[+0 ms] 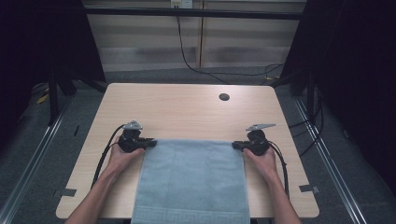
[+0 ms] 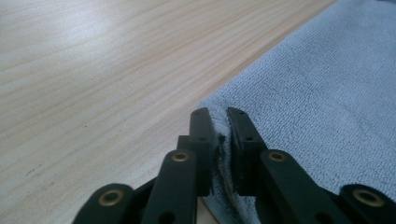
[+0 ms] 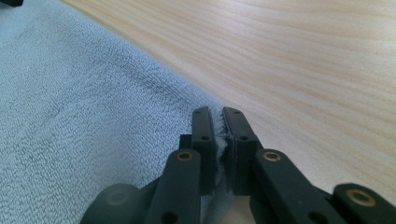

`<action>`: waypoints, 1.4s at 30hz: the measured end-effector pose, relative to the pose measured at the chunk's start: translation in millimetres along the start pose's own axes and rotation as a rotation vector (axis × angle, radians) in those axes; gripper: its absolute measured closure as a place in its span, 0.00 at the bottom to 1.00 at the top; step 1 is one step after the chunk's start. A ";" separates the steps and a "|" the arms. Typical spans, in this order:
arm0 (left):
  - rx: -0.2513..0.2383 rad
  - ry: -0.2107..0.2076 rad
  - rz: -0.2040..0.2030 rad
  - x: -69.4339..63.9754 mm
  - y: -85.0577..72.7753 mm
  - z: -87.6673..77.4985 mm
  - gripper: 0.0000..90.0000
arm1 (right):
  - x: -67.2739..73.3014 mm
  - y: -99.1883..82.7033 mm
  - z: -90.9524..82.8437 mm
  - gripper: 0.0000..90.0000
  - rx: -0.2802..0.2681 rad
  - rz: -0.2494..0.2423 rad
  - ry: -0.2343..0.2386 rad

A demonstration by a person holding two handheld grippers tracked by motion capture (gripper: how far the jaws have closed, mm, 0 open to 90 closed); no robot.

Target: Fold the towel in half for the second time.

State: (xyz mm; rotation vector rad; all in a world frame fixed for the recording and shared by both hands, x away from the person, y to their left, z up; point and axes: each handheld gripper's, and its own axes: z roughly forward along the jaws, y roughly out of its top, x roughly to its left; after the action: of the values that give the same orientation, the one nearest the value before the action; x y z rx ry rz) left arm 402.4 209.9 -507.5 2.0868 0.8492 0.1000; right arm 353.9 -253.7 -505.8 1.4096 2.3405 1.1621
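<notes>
Both my forearms come up from the bottom of the high view, hands low on the pale wooden counter (image 1: 187,107), wrists level, claws pointing inward at each other. My left claw (image 1: 148,143) is clamped on the far left corner of the light blue terry towel (image 1: 194,179); the left gripper view shows cloth pinched between the jaws (image 2: 218,135). My right claw (image 1: 236,145) is clamped on the far right corner, same pinch (image 3: 218,133). The towel lies flat at lower centre, its near patterned hem hanging at the counter's front edge. Bare wood beyond the towel up to a dark round hole (image 1: 224,97), upper right.
</notes>
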 end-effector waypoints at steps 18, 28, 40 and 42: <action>-0.152 -0.012 -0.050 -0.4 27.5 -35.2 0.95 | 0.6 32.3 -24.7 0.96 -0.164 0.021 0.030; -0.230 0.007 -0.063 8.7 56.3 -52.7 0.95 | 7.4 77.7 -33.3 0.96 -0.241 -0.015 0.025; -0.305 0.034 -0.059 18.4 99.8 -68.6 0.95 | 4.7 124.2 -53.6 0.96 -0.299 -0.043 -0.014; -0.314 0.035 -0.053 18.8 104.1 -69.6 0.95 | 4.1 129.3 -56.5 0.96 -0.310 -0.046 -0.017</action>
State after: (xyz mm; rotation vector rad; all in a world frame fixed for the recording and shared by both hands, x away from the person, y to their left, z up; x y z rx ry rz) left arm 447.4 227.5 -390.5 1.7724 0.8504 0.2265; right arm 410.5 -248.2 -376.6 1.2457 2.0571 1.4192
